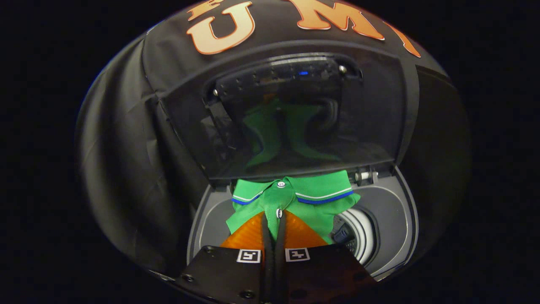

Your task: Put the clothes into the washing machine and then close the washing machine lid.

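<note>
The gripper [274, 223] is clenched on a green polo shirt [295, 200], held over the washing machine [392, 215] opening. The raised lid [287, 122] stands just beyond, mirroring the shirt. A dark item, perhaps more clothing, sits inside the drum [358, 236]. No readable labels.

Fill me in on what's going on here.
A hand-held gripper is loading laundry. Its two orange fingers are pinched together on a green polo shirt, holding it over the open top of a washing machine. The shirt hangs above the drum, not yet dropped in. The lid stands raised behind it, with the shirt mirrored in its dark glass. Releasing the shirt and shutting the lid are yet to be done.
</note>
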Action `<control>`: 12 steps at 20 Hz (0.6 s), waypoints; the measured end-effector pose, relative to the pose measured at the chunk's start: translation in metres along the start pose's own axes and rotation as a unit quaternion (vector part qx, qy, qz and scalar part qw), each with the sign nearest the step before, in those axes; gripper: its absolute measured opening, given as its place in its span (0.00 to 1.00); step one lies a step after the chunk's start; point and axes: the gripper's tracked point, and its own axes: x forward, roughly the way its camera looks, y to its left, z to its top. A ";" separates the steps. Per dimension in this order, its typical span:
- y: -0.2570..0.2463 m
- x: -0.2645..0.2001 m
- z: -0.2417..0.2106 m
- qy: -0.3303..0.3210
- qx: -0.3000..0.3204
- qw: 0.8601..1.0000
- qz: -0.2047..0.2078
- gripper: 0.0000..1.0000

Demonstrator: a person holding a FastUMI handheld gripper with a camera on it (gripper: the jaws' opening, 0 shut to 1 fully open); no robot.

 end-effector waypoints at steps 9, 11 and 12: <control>-0.025 0.035 -0.071 0.122 0.031 0.991 -0.043 0.08; -0.029 0.040 -0.079 0.142 0.037 0.988 -0.049 0.08; -0.030 0.044 -0.083 0.150 0.037 0.987 -0.051 0.08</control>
